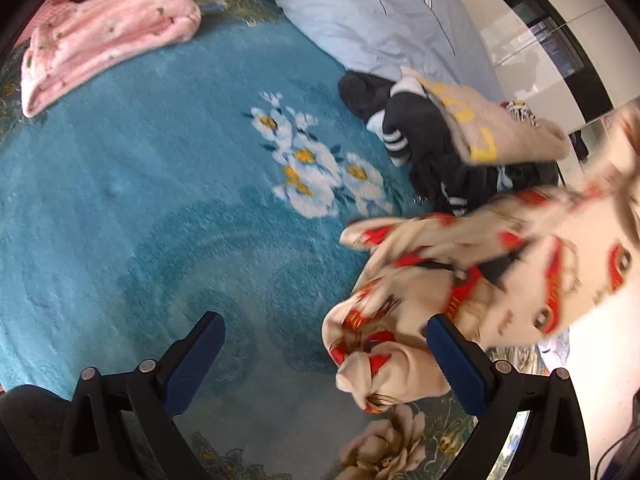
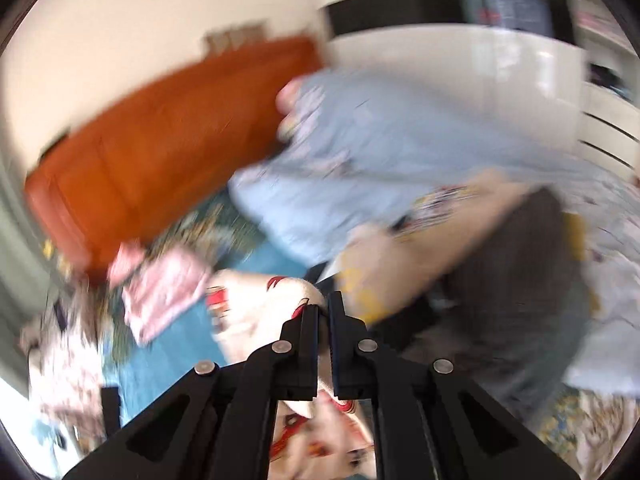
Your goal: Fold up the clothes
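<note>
A cream garment with red prints (image 1: 460,280) hangs in the air at the right of the left wrist view, its lower end bunched near my left gripper's right finger (image 1: 456,364). My left gripper (image 1: 324,360) is open wide and empty above the teal carpet. In the blurred right wrist view my right gripper (image 2: 323,312) is shut on the same cream garment (image 2: 260,308), which shows above and below the closed jaws.
A teal floral carpet (image 1: 140,200) covers the surface. A folded pink garment (image 1: 104,40) lies at far left. A pale blue quilt (image 1: 372,12) and a pile of dark and beige clothes (image 1: 440,132) lie at the right. An orange-brown headboard (image 2: 160,132) stands behind.
</note>
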Available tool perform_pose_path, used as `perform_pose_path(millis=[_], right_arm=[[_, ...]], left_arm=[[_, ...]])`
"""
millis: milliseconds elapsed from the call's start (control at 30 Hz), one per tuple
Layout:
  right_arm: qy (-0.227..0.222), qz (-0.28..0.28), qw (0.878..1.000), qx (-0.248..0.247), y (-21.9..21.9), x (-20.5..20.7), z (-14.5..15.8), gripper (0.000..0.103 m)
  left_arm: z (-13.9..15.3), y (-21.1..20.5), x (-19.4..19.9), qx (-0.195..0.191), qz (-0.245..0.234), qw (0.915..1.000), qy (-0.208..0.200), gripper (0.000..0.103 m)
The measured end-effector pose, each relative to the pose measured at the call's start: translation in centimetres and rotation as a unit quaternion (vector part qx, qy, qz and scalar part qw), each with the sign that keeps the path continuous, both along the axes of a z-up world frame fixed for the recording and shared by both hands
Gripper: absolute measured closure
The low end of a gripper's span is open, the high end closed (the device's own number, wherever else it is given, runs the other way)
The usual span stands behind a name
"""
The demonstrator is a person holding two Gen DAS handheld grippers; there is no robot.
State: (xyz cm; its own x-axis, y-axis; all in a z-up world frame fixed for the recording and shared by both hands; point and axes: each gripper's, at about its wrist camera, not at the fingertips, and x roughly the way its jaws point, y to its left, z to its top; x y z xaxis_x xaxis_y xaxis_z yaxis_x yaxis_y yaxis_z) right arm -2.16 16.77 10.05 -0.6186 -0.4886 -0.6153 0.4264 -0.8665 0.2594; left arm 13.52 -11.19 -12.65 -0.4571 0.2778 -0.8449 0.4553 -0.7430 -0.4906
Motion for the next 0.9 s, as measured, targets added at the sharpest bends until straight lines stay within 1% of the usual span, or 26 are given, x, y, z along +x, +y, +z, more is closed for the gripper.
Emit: perform_pose_path(millis=[67,100,167,200,233,300,400,533,600,667,700,733,800,833,900], right_arm=[[0.004,-0.059,0.998,0.004,5.5,1.2,0.7,0.099],[-0.007,-0.09,0.996,0.024,7.8,1.6,-0.2,0.099],[-0.045,-0.149,0.986,0.065,11.8,2.0,-2.8,0.099],[-0.074,-0.172,0.98,0.072,13.5,2.2,-4.5,0.099],[-0.1,-0.195,0.973,0.068,15.2,2.6,-6.2,0.099],[-0.129,-0.224,0.964,0.055,17.2,3.5,-8.8,0.099],[-0.154,-0.227,0.961,0.046,17.6,2.9,-10.3,0.099],[-0.158,-0.218,0.962,0.037,16.2,1.6,-10.6,0.099],[-0.155,-0.212,0.964,0.038,15.6,1.7,-10.5,0.099],[-0.157,-0.208,0.964,0.045,15.5,1.6,-10.7,0.099],[-0.161,-0.209,0.963,0.048,15.8,1.5,-11.1,0.099],[-0.166,-0.212,0.962,0.049,16.2,1.5,-11.4,0.099],[-0.176,-0.221,0.958,0.053,17.0,1.7,-11.9,0.099],[-0.18,-0.226,0.955,0.058,17.5,1.9,-12.2,0.099],[-0.189,-0.238,0.951,0.06,18.4,2.4,-12.7,0.098]], left_arm=[[-0.9,1.0,-0.5,0.015,-0.009,0.9998,-0.009,0.001],[-1.3,1.7,-0.8,0.02,-0.015,0.9996,-0.014,0.001],[-2.1,3.1,-1.4,0.027,-0.029,0.9989,-0.023,0.001],[-2.4,3.8,-1.6,0.028,-0.038,0.9985,-0.026,0.001],[-2.7,4.4,-1.8,0.029,-0.046,0.9981,-0.03,0.001],[-3.3,5.2,-2.2,0.034,-0.057,0.9971,-0.036,0.001],[-3.8,6.3,-2.6,0.046,-0.072,0.9954,-0.042,0.001],[-3.8,7.4,-3.0,0.061,-0.089,0.9936,-0.034,0.001],[-4.6,7.0,-3.3,0.078,-0.074,0.9933,-0.04,0.001],[-5.8,6.2,-3.4,0.107,-0.045,0.9919,-0.053,0.006],[-6.5,5.9,-3.5,0.127,-0.029,0.9897,-0.059,0.011],[-7.2,5.6,-3.5,0.155,-0.011,0.9859,-0.064,0.014],[-8.6,4.9,-3.5,0.209,0.024,0.975,-0.073,0.014],[-9.1,4.8,-3.6,0.229,0.036,0.9696,-0.077,0.015],[-9.9,5.0,-4.0,0.259,0.047,0.9612,-0.084,0.019]])
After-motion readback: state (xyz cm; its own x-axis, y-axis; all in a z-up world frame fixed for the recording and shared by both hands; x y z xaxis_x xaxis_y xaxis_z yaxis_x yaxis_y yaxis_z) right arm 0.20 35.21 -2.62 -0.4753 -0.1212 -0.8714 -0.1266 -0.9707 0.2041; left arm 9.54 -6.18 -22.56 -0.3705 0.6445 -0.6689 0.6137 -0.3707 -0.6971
